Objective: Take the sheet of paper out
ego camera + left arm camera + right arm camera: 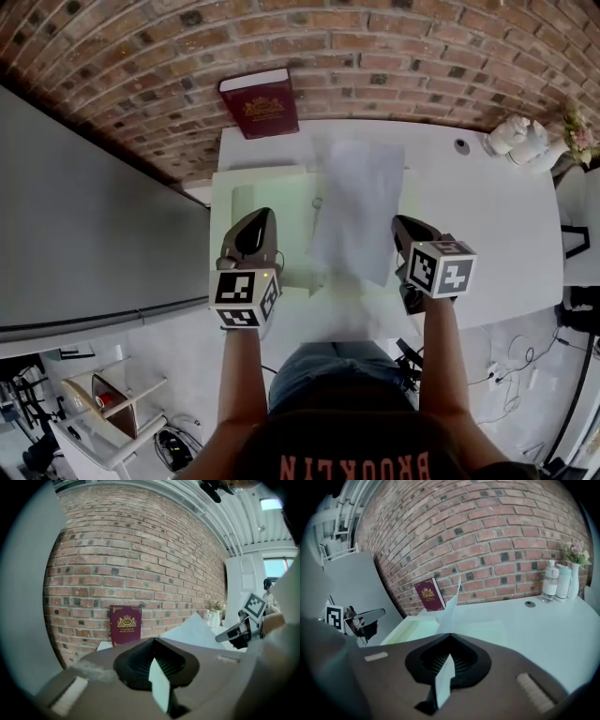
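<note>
- The brick wall (375, 56) fills the top of my head view, with a plain grey panel (84, 216) running down the left side.
- The white table (487, 216) spreads across the middle and right of the frame.
- A pale green folder (281, 187) lies open on the table, left of centre.
- The sheet of paper (356, 206) stands at the centre of the frame. It is raised and tilted above the folder's right half, with its lower right corner at the right tongs.
- My right gripper (450, 637) sits right of centre. Its tongs are pressed together on the sheet of paper, which runs through the jaws and rises past their tips.
- My left gripper (153, 641) sits left of centre over the folder. Its tongs are pressed together, pinching a thin pale green edge that I take for the folder's by its colour.
- A dark red book (260, 105) leans upright against the wall at the table's far edge, top centre.
- White bottles (516, 139) and a small vase of flowers (572, 131) stand together in the upper right corner.
- A small dark round thing (460, 145) lies on the table just left of the bottles; I cannot tell what it is.
</note>
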`<action>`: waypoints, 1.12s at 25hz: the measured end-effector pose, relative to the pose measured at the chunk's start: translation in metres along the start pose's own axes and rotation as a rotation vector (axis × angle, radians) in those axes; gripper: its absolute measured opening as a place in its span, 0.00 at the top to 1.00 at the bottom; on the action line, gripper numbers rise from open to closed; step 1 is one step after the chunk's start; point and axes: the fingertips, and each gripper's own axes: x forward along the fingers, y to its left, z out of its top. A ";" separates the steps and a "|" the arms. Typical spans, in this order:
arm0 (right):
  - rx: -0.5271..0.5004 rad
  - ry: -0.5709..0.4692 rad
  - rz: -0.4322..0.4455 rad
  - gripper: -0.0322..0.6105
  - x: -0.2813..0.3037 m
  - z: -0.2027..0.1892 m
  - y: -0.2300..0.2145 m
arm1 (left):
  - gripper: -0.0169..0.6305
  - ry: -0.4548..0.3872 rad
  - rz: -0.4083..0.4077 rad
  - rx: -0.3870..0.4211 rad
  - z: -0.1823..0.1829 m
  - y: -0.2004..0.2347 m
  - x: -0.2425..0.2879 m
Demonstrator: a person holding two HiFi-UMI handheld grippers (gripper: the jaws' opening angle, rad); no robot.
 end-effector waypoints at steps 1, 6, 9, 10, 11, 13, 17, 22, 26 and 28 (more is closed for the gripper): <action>-0.004 -0.018 -0.004 0.95 -0.004 0.003 0.003 | 0.97 -0.008 -0.001 -0.002 0.002 0.001 -0.004; -0.036 -0.093 -0.021 0.95 -0.018 0.014 0.021 | 0.97 -0.043 -0.006 0.009 0.013 0.008 -0.023; -0.066 -0.138 -0.045 0.95 -0.028 0.021 0.033 | 0.97 -0.070 -0.005 0.005 0.019 0.013 -0.036; -0.075 -0.156 -0.051 0.95 -0.032 0.022 0.037 | 0.97 -0.078 -0.005 0.002 0.021 0.015 -0.040; -0.083 -0.174 -0.054 0.95 -0.035 0.024 0.043 | 0.97 -0.086 -0.006 0.000 0.022 0.017 -0.045; -0.097 -0.205 -0.067 0.95 -0.044 0.028 0.052 | 0.97 -0.099 -0.011 0.003 0.025 0.019 -0.054; -0.133 -0.269 -0.103 0.95 -0.061 0.036 0.070 | 0.97 -0.122 -0.028 0.020 0.034 0.023 -0.069; -0.180 -0.367 -0.128 0.95 -0.081 0.049 0.095 | 0.97 -0.157 -0.029 0.014 0.042 0.030 -0.082; -0.191 -0.441 -0.133 0.95 -0.094 0.061 0.110 | 0.97 -0.195 -0.031 0.005 0.051 0.029 -0.093; -0.200 -0.475 -0.136 0.95 -0.100 0.069 0.115 | 0.97 -0.217 -0.024 0.010 0.059 0.030 -0.097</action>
